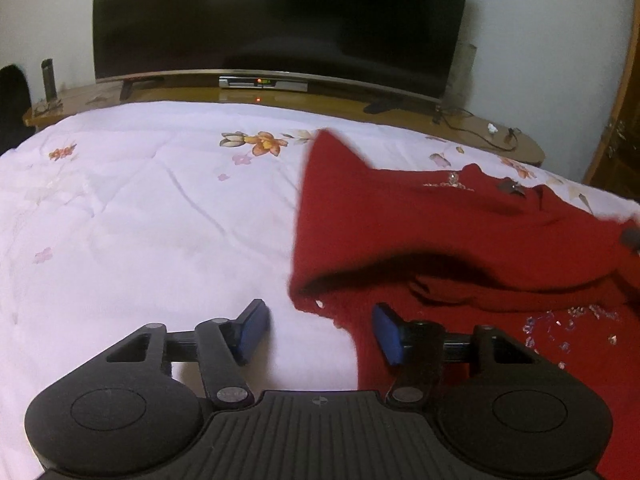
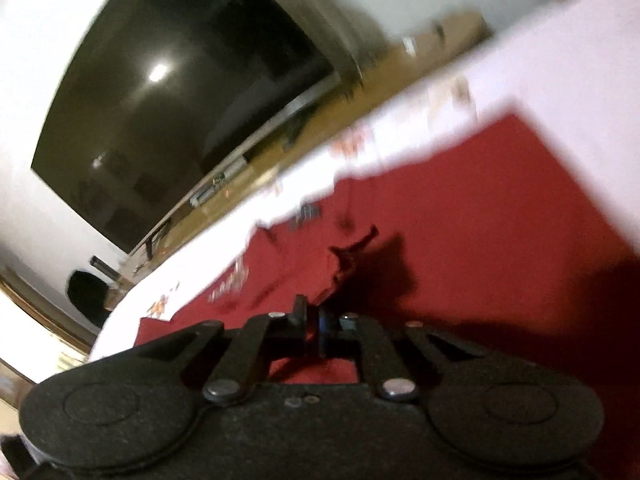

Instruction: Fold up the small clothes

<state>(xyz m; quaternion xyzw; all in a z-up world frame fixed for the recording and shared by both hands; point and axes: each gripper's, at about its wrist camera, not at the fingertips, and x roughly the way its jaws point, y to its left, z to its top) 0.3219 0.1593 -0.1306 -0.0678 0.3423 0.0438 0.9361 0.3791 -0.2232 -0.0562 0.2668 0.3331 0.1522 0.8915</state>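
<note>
A red knit garment [image 1: 460, 232] with shiny beads lies on the white floral bedspread [image 1: 140, 220], its left part lifted and folded over. My left gripper [image 1: 320, 332] is open and empty, low over the bed, with its right finger at the garment's near left edge. In the tilted, blurred right wrist view, my right gripper [image 2: 320, 328] is shut on a bunched fold of the red garment [image 2: 460, 220] and holds it above the rest of the cloth.
A large dark TV [image 1: 280, 20] stands on a wooden cabinet [image 1: 480, 128] just past the bed's far edge, with a set-top box and cables. A wooden door [image 1: 624, 140] is at the right. The bed's left half is bare bedspread.
</note>
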